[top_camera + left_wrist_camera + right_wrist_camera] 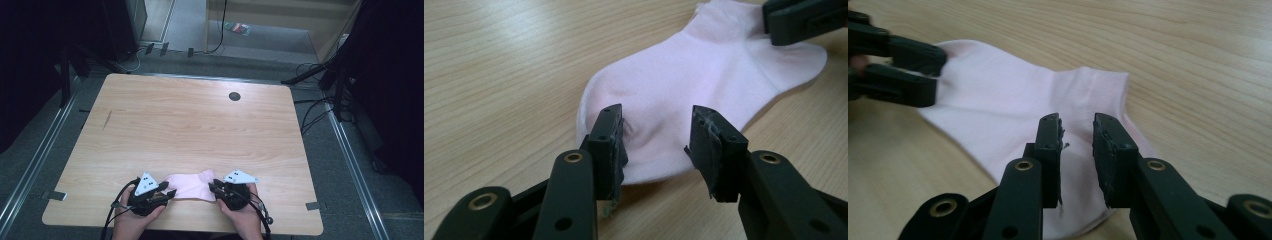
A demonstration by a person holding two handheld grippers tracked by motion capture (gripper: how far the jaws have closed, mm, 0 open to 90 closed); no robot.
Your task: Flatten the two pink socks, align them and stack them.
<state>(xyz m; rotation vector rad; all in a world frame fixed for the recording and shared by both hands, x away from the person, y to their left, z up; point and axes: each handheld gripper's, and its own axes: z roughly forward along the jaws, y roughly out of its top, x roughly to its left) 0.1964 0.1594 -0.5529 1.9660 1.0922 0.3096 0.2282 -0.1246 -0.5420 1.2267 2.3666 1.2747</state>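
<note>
- A pale pink sock lies flat near the front edge of a light wooden worktop.
- The left gripper, held in the person's left hand, sits at one end of the sock. Its jaws stand apart over the cloth without pressing on it.
- The right gripper, held in the right hand, sits at the sock's other end. Its jaws show a narrow gap above the cloth, clamping nothing.
- A small dark round hole marks the far side of the worktop.
</note>
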